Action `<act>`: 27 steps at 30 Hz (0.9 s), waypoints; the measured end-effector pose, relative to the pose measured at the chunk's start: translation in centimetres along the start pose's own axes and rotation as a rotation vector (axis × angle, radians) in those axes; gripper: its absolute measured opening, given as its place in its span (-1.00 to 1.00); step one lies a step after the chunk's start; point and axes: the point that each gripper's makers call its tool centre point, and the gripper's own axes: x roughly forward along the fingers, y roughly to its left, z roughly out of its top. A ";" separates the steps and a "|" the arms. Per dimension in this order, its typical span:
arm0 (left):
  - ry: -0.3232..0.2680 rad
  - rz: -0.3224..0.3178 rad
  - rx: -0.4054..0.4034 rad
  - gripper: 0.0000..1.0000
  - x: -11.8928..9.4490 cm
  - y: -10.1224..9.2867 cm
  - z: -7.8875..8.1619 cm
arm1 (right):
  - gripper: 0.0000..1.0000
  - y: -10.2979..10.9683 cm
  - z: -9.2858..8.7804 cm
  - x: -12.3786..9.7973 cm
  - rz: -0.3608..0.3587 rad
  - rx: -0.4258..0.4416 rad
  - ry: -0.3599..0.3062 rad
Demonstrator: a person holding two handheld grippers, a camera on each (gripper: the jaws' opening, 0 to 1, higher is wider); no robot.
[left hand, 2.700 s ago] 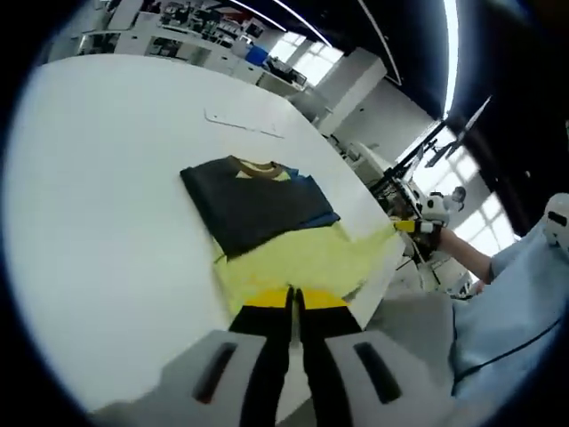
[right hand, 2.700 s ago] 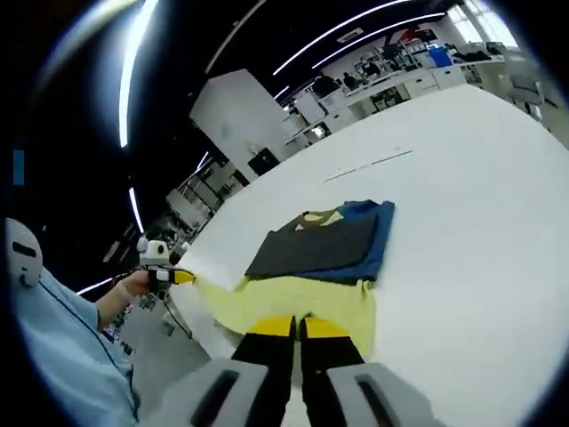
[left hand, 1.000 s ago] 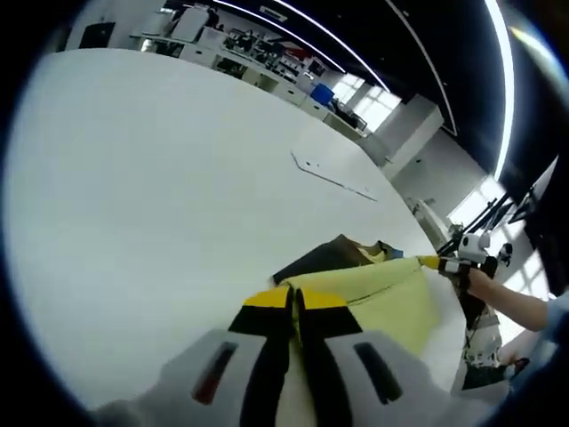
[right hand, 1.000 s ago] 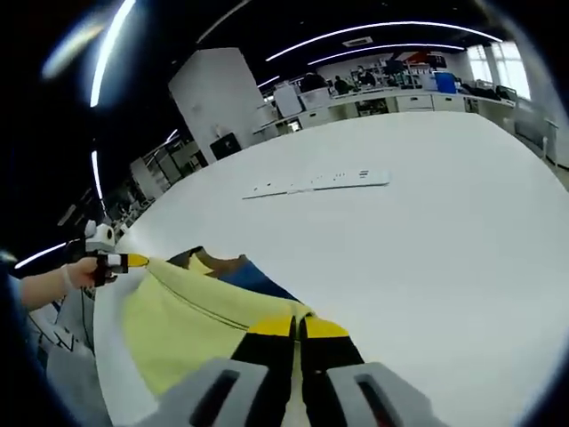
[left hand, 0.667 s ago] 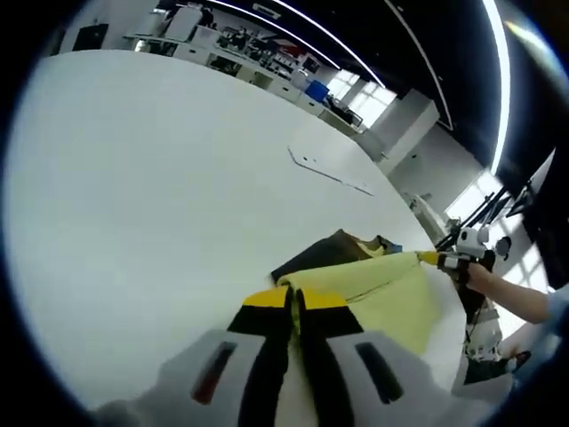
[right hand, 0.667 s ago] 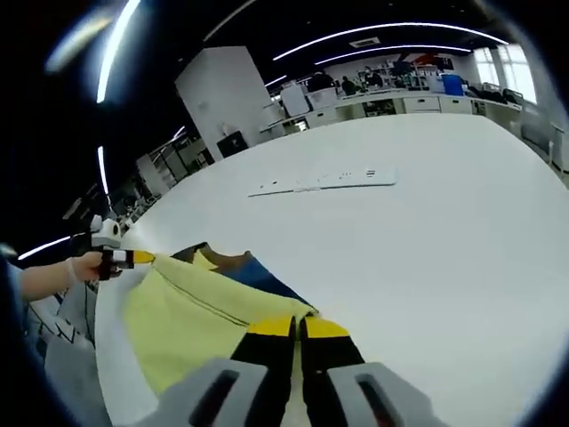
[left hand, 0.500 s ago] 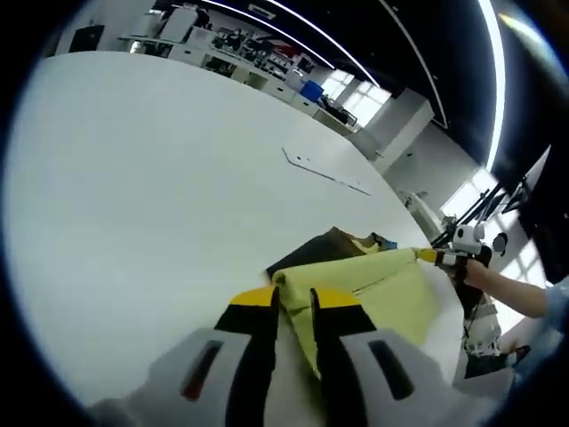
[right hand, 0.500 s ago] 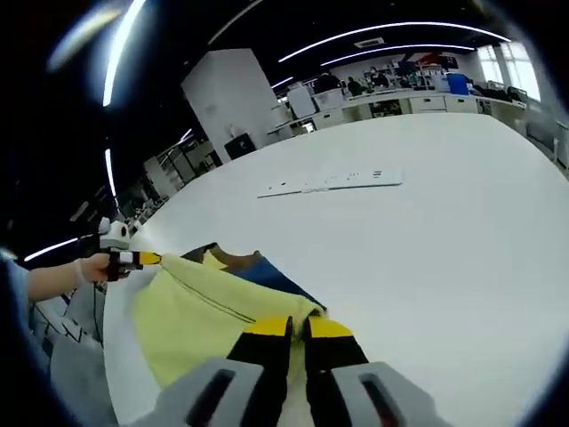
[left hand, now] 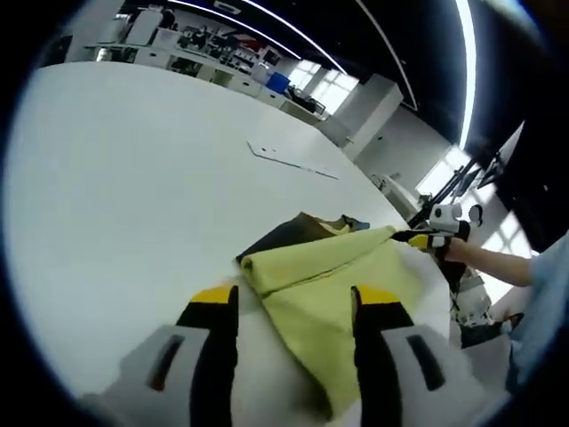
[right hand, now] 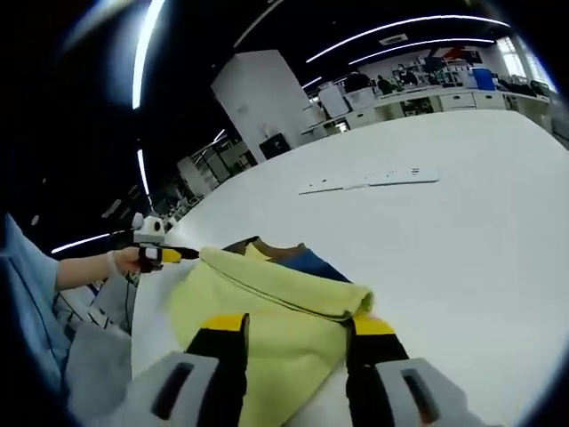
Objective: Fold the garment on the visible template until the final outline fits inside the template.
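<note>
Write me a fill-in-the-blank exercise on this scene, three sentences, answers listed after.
1. The folded-over part of the garment lying on the white table is ____ in colour.
2. The left gripper has its jaws ____, with the fabric lying between them.
3. The right gripper has its jaws ____.

Missing words: yellow; open; open

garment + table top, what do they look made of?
Garment: soft woven or knit fabric, likely cotton-type; matte yellow, it drapes, creases and rolls at the fold. Table: smooth hard white surface, probably laminate or painted board; even, faintly glossy, seamless as far as visible.
</note>
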 end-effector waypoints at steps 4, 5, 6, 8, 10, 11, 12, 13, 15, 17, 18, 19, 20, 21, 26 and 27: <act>0.019 -0.019 0.020 0.02 -0.1 -0.5 -0.3 | -0.11 0.3 -0.2 0.1 0.013 -0.002 0.008; 0.023 -0.019 0.022 0.03 -0.2 -0.4 -0.4 | -0.11 0.3 -0.2 0.1 0.016 -0.002 0.006; 0.028 -0.019 0.022 0.04 -0.1 -0.4 -0.5 | -0.11 0.3 -0.2 0.1 0.015 0.003 0.004; 0.033 -0.026 0.024 0.04 -0.1 -0.5 -0.7 | -0.11 0.3 -0.3 0.2 0.013 0.003 0.008; 0.037 -0.030 0.020 0.04 0.0 -0.6 -0.8 | -0.12 0.2 -0.4 0.3 0.011 0.006 0.010; 0.040 -0.031 0.020 0.04 0.2 -0.8 -0.8 | -0.12 0.2 -0.3 0.3 0.015 0.005 0.005; 0.041 -0.035 0.023 0.04 0.3 -0.9 -0.7 | -0.12 0.3 -0.3 0.3 0.017 0.012 0.001; 0.041 -0.041 0.025 0.04 0.4 -1.1 -0.7 | -0.12 0.2 -0.3 0.3 0.015 0.015 0.003; 0.034 -0.049 0.030 0.03 0.6 -1.3 -0.4 | -0.13 0.2 -0.4 0.4 0.015 0.010 0.007; 0.033 -0.055 0.028 0.03 0.8 -1.5 -0.2 | -0.13 0.2 -0.4 0.4 0.018 0.011 0.008; 0.035 -0.057 0.028 0.03 0.9 -1.5 -0.3 | -0.13 0.2 -0.4 0.5 0.020 0.015 0.006; 0.036 -0.059 0.030 0.03 1.0 -1.5 -0.2 | -0.14 0.2 -0.4 0.5 0.020 0.018 0.006; 0.037 -0.061 0.030 0.03 1.1 -1.6 -0.2 | -0.14 0.2 -0.4 0.6 0.020 0.016 0.008; 0.036 -0.066 0.028 0.03 1.2 -1.7 -0.2 | -0.14 0.2 -0.3 0.7 0.022 0.017 0.004; 0.012 -0.083 0.027 0.01 1.4 -2.2 0.6 | -0.15 0.2 0.2 1.1 0.029 0.033 -0.021; 0.012 -0.085 0.027 0.01 1.5 -2.3 0.7 | -0.15 0.1 0.5 1.3 0.030 0.042 -0.029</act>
